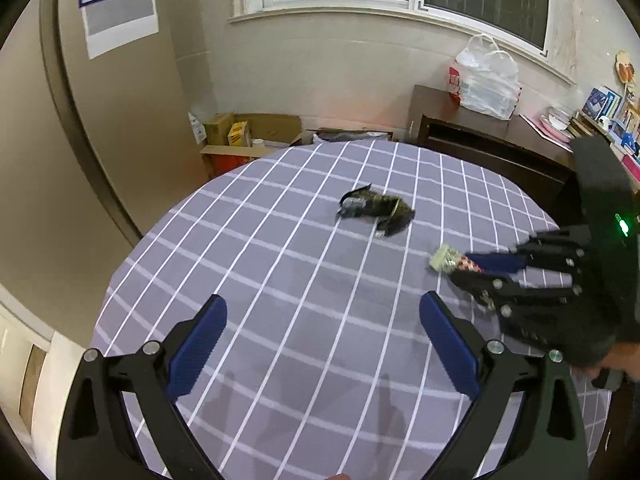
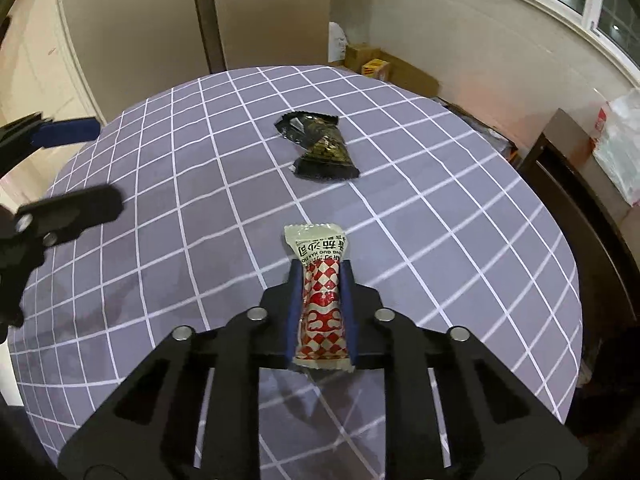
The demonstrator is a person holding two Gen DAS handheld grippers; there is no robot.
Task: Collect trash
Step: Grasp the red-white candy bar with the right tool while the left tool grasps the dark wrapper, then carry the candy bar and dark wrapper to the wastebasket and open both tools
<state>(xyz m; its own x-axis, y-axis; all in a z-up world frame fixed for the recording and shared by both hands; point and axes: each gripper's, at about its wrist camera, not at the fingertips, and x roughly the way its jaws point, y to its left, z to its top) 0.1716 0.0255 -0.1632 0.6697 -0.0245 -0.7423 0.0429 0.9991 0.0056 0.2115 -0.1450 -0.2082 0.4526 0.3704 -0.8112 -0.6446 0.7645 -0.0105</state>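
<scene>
Over checked tablecloth (image 2: 440, 240), right hand-held gripper (image 2: 320, 276) clamps red-white wrapper (image 2: 322, 300).

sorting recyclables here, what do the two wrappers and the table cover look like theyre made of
Red-and-white wrapper: thin glossy plastic film, judging by its sheen and crimped, serrated ends. Dark wrapper: crinkled film, likely foil-lined plastic; a torn part shows a silvery inside. Table cover: matte lilac with a white grid, probably woven cloth, though coated vinyl can't be ruled out.

The red-and-white snack wrapper (image 2: 322, 300) bears upside-down black print near its pale far end: Chinese characters and Latin letters, of which only "HAN" reads with any certainty.
</scene>
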